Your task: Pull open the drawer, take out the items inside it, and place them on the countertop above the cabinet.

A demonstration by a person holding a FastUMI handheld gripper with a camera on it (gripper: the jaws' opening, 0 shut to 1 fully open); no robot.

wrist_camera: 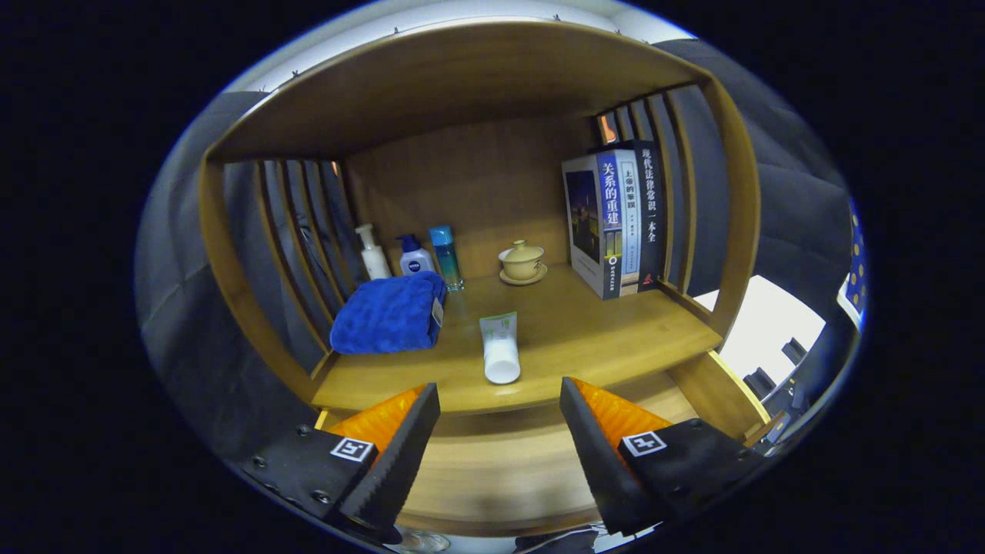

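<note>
The gripper (pixel 500 431) is held with its fingers spread wide, nothing between them, in front of the near edge of the wooden countertop (pixel 585 338). A white tube (pixel 500 350) lies on the countertop just beyond the fingers, roughly centred between them, its cap toward the near edge. To its left a folded blue towel (pixel 390 314) rests, with three bottles (pixel 412 258) behind it. Farther back a lidded cup on a saucer (pixel 522 262) is seen, and upright books (pixel 613 223) stand at the right. The drawer front (pixel 500 469) lies below the fingers.
</note>
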